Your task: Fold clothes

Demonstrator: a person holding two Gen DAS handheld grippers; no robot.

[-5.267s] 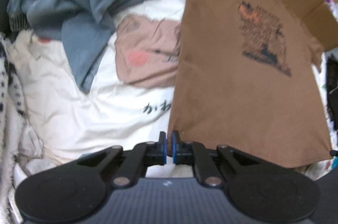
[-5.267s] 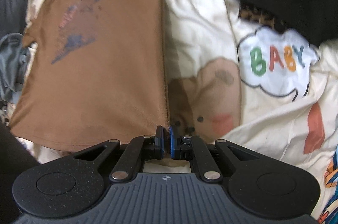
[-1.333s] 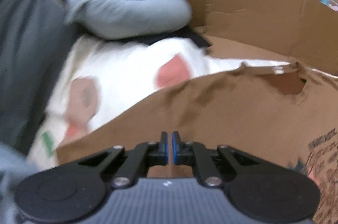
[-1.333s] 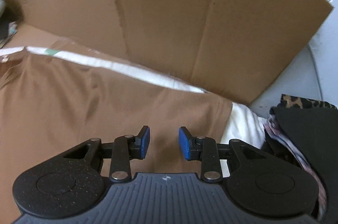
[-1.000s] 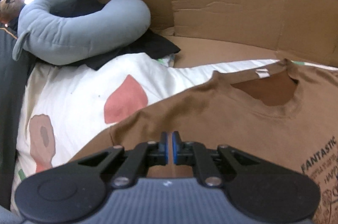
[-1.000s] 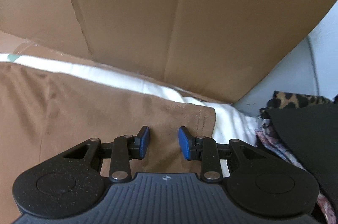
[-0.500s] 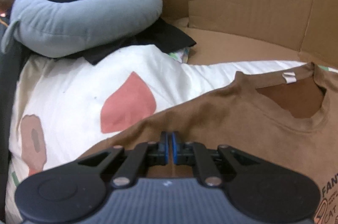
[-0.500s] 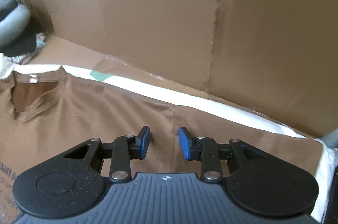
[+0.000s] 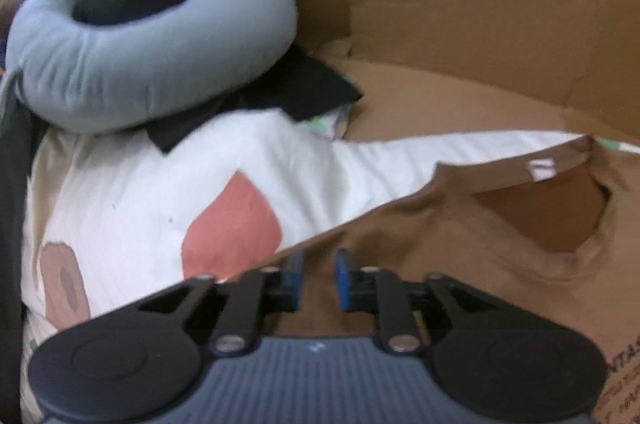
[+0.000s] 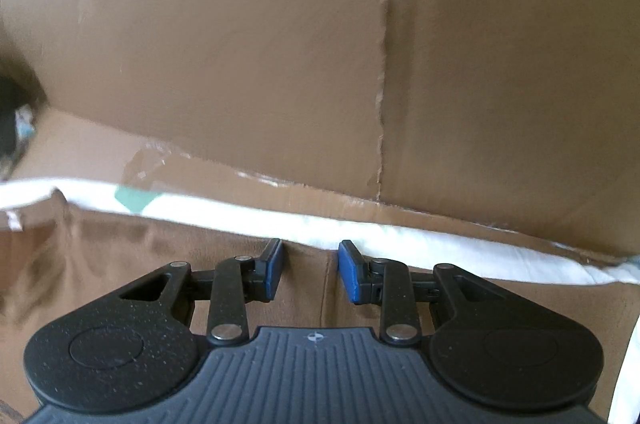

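A brown T-shirt [image 9: 500,264] lies flat on a white printed bedsheet [image 9: 132,192], its neck opening at the right of the left wrist view. My left gripper [image 9: 318,278] hovers over the shirt's left shoulder edge; its jaws are opening, with brown cloth lying below the gap and no pad pressing on it. In the right wrist view the same shirt [image 10: 120,264] fills the lower part. My right gripper [image 10: 310,270] stands open over the shirt's upper edge by the right shoulder seam, holding nothing.
A grey neck pillow [image 9: 132,64] sits on a black cloth [image 9: 304,92] at the back left. A cardboard wall [image 10: 320,44] rises right behind the sheet's far edge, also seen as cardboard [image 9: 480,24] in the left wrist view.
My left gripper, shut on the shirt's shoulder edge half a second ago, now has its jaws apart. My right gripper stayed open and slid left along the shirt's upper edge, away from the sleeve.
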